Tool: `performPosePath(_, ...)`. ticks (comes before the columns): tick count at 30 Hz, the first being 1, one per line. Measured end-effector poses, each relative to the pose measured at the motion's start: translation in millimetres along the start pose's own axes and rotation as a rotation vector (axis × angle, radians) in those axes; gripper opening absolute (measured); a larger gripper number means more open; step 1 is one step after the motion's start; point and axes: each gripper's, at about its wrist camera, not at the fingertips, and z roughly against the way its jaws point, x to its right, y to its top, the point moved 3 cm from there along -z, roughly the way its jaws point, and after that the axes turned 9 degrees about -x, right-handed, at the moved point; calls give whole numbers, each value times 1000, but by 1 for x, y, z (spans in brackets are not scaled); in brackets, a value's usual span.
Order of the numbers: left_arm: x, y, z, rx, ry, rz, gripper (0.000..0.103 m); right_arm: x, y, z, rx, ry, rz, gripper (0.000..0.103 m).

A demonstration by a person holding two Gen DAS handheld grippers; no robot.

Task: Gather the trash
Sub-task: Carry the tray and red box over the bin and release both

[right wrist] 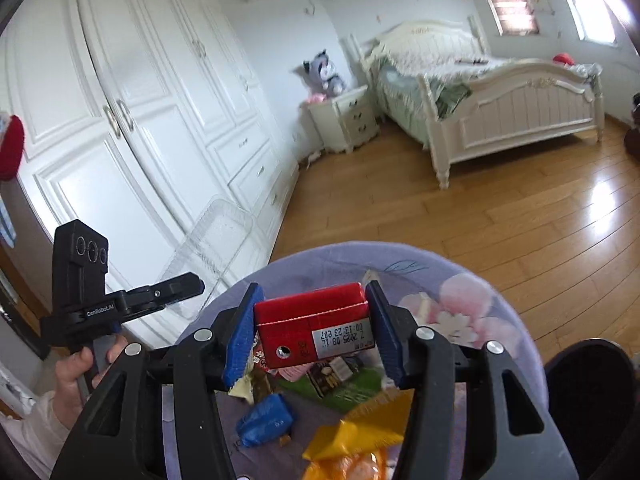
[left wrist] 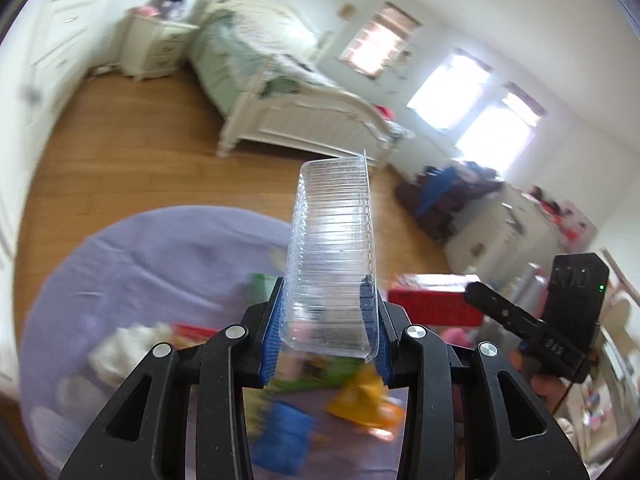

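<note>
The clear plastic tray [left wrist: 332, 256] is pinched at its lower end by the left gripper [left wrist: 326, 332] and lifted above the purple rug [left wrist: 160, 248], sticking up and fwd. The red carton [right wrist: 316, 328] sits between the pads of the right gripper [right wrist: 316, 332], jaws pressed on both its sides, also off the rug. More trash lies below: blue wrapper [right wrist: 264, 420], yellow wrapper [right wrist: 360, 432], green pack [right wrist: 352, 388]. Step, I judge: both pieces picked, carry phase. Next needs a bin, prob. the dark container [right wrist: 592, 392] at right, but not sure.
</note>
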Motion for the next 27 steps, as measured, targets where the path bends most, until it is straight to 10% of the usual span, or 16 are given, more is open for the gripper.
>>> performPosePath(11,122,-53,-95,-196,-174,-148,38,89,-36,100,194,-436,-97,52)
performPosePath(27,183,-91,-278,-468,-153,-228,38,231,-122,76,44,-569,-350,52)
